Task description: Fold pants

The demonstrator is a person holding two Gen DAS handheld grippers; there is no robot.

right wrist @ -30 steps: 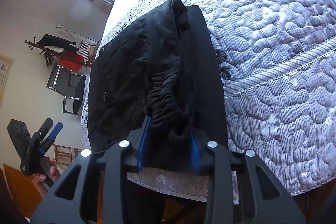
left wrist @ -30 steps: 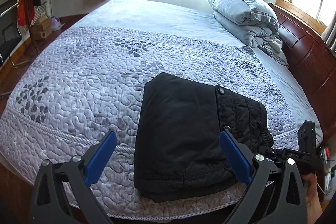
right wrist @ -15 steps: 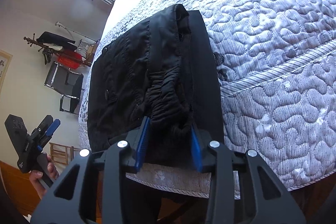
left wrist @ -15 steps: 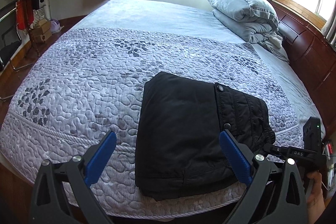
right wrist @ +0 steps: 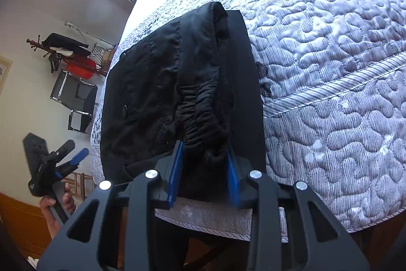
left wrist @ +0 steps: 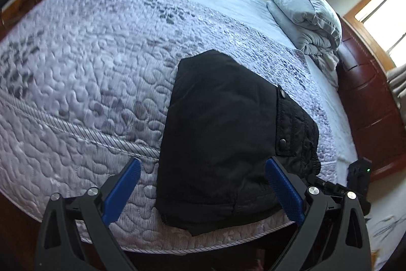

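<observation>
The pants (left wrist: 223,133) lie folded into a compact black stack at the bed's (left wrist: 76,83) near edge. My right tool (right wrist: 204,174) stays clamped on the bunched waistband end, as a second ago. My left tool (left wrist: 203,191) has tipped closer over the stack, blue pads spread apart, holding nothing. I judge the fold nearly finished. No containers in sight.
</observation>
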